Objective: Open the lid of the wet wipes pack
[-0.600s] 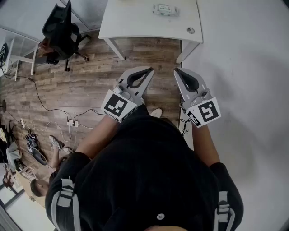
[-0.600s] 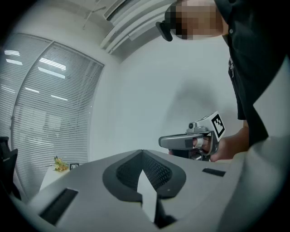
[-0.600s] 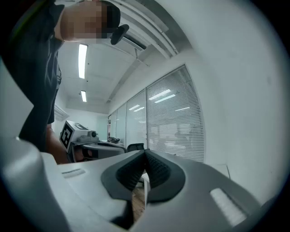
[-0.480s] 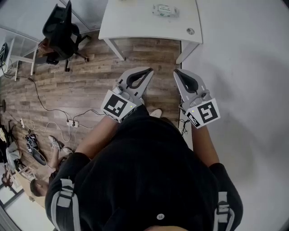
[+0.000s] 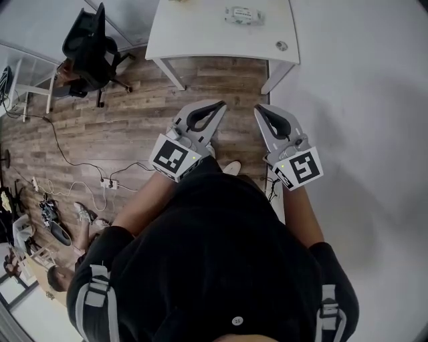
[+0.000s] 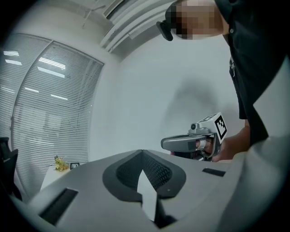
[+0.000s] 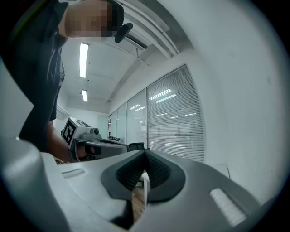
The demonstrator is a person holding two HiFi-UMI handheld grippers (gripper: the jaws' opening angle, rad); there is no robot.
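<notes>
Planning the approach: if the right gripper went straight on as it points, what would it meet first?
Probably the white table, near edge or front leg; nothing shows in between. The right gripper, tongs shut and empty, points level at it. The wet wipes pack lies farther back.

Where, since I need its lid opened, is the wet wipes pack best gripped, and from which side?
Probably the lid on its top face, from above: the wet wipes pack lies flat on the white table, long side across the view. The lid's free edge is too small to make out.
</notes>
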